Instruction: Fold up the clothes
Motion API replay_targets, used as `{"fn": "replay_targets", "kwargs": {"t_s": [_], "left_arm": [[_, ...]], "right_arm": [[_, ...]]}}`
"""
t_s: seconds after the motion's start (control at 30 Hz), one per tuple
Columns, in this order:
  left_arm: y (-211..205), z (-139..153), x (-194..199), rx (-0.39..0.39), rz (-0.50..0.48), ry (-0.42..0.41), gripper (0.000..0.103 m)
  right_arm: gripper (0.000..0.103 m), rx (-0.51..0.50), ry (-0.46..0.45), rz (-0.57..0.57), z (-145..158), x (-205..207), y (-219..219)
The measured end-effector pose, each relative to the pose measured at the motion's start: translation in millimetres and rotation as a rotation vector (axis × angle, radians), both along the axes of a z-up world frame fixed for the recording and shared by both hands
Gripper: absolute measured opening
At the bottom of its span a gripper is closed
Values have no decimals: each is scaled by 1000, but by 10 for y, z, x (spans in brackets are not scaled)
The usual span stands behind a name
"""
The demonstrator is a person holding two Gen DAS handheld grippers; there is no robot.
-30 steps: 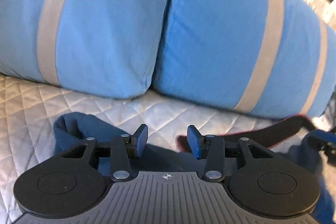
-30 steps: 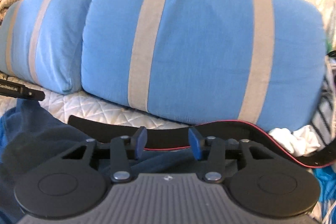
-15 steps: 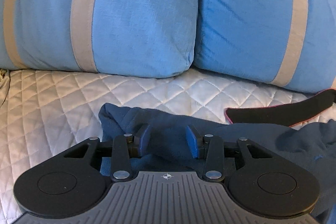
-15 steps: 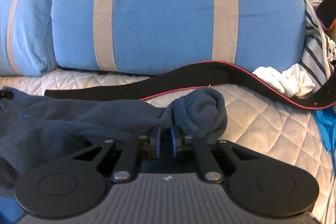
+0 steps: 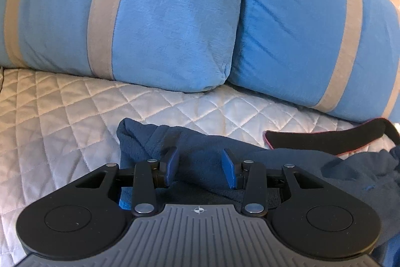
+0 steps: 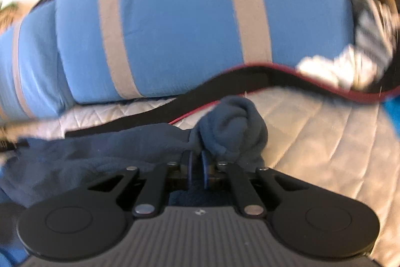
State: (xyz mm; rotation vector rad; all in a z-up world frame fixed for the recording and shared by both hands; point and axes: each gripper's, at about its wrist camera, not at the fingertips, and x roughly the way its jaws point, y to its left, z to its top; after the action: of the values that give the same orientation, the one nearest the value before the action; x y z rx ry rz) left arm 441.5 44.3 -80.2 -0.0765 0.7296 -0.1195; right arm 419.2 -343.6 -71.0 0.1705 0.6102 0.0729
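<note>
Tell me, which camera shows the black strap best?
The right wrist view, though blurry: the strap runs nearly the whole way across, in front of the pillow and behind the fleece pinched in the right gripper. The left wrist view catches only one end of it, at the right.

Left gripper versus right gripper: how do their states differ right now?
The left gripper is open, its fingers spread over the navy fleece garment without pinching it; the right gripper is shut on a bunched end of that garment. The left view is sharp, the right view blurred. Both sit low over the white quilted cover, facing the blue pillows.
</note>
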Motion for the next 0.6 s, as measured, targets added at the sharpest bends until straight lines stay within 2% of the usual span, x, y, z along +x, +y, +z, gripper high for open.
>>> {"fn": "replay_targets", "kwargs": {"t_s": [0.07,0.17,0.3,0.43,0.53,0.6], "left_arm": [[17,-3,-5,-11,1,-4,38],[55,-6,-6,-38,4,-6,38],[119,-10,-6,-84,11,-10,37],[327,-24,15,-235,41,-1,36],[508,-29,4,-371,58,-2,36],[585,45,-21,-438,94,-1,36]], "right_arm": [[28,-76,-35,11,106,-30,116],[30,-105,-81,-5,237,-7,130],[25,-203,-51,-61,128,131,83],[24,-195,-18,-100,-53,181,25],[24,-167,-14,-114,-47,172,11],[31,-173,-21,-89,-6,141,37]]}}
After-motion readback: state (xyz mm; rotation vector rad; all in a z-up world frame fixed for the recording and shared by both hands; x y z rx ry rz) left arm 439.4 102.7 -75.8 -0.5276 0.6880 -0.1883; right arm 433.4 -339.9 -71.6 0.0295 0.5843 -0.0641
